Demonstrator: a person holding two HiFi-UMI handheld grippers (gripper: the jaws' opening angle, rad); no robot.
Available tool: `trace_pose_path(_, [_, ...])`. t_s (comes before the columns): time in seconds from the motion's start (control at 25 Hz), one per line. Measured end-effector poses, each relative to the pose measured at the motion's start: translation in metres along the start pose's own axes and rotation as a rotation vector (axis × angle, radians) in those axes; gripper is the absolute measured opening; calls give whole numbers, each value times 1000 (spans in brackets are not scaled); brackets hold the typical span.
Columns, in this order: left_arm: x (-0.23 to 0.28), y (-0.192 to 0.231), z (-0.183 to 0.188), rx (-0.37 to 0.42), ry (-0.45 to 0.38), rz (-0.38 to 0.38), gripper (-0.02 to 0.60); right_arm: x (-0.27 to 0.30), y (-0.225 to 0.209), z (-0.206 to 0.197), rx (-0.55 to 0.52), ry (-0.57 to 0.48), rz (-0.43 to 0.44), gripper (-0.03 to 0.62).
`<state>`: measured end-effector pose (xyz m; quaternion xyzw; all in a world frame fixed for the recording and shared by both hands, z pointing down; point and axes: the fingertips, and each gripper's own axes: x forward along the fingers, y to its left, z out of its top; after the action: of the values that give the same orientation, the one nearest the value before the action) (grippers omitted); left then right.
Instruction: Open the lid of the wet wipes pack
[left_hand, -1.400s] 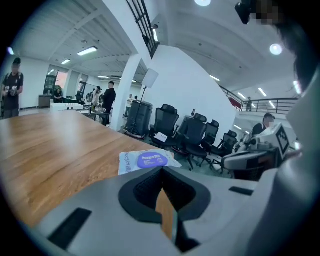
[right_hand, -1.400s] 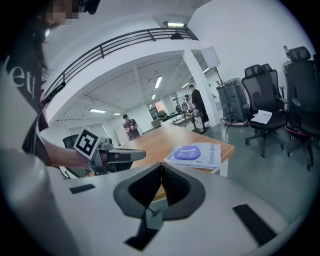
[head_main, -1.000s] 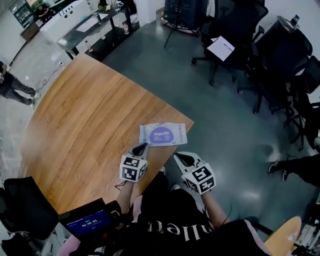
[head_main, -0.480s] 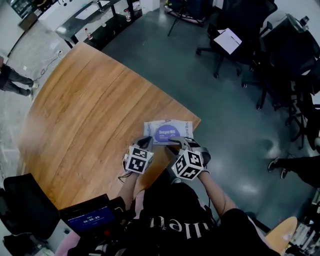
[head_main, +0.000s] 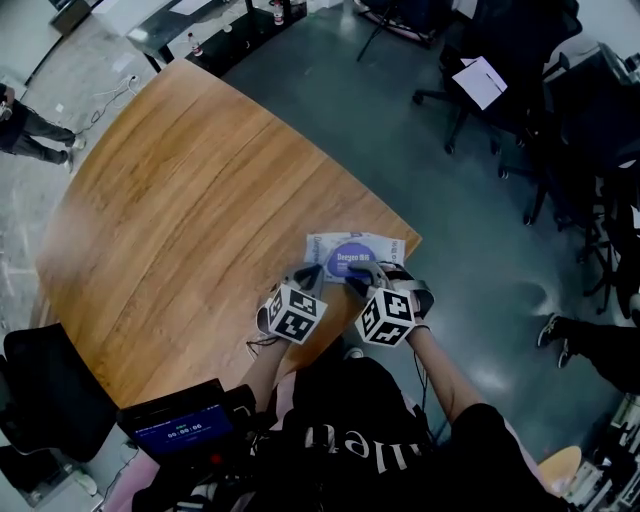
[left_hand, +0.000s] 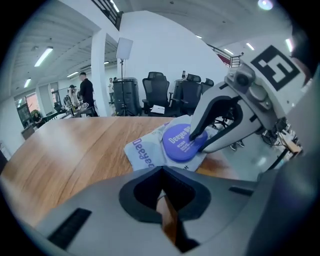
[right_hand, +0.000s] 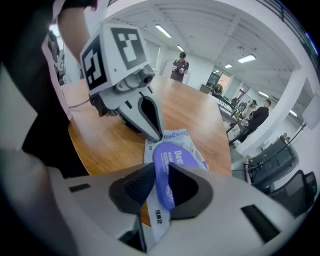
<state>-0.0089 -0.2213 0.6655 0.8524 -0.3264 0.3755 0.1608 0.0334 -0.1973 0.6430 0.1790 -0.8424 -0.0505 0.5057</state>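
The white wet wipes pack (head_main: 352, 256) lies flat near the corner of the wooden table (head_main: 190, 200), its round purple lid (head_main: 351, 263) facing up. My right gripper (head_main: 358, 279) reaches over the pack's near edge. In the right gripper view its jaws (right_hand: 161, 172) stand open, with the lid's rim (right_hand: 167, 165) and the pack's edge between them. My left gripper (head_main: 307, 272) is shut, with its tip at the pack's left edge (right_hand: 159, 136). In the left gripper view the pack (left_hand: 145, 152) lies just ahead, with the right gripper's finger (left_hand: 197, 131) on the lid (left_hand: 180, 145).
The table's edge runs just right of the pack, with grey floor (head_main: 400, 130) beyond. Black office chairs (head_main: 500, 90) stand at the far right. A small screen (head_main: 175, 432) sits at the person's chest. Someone's legs (head_main: 30, 135) show at the far left.
Both grippers have come forward and down to the pack. The right one rolled over, and its jaws went from shut to open around the lid's rim.
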Motion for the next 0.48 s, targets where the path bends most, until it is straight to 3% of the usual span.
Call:
trace_pose_path(0.12, [1, -3, -1, 18, -3, 2, 2, -5, -2, 1, 43, -37, 34, 86])
trace_pose_path(0.48, [1, -5, -1, 20, 0, -20, 2, -11, -12, 6, 100, -93, 19, 61])
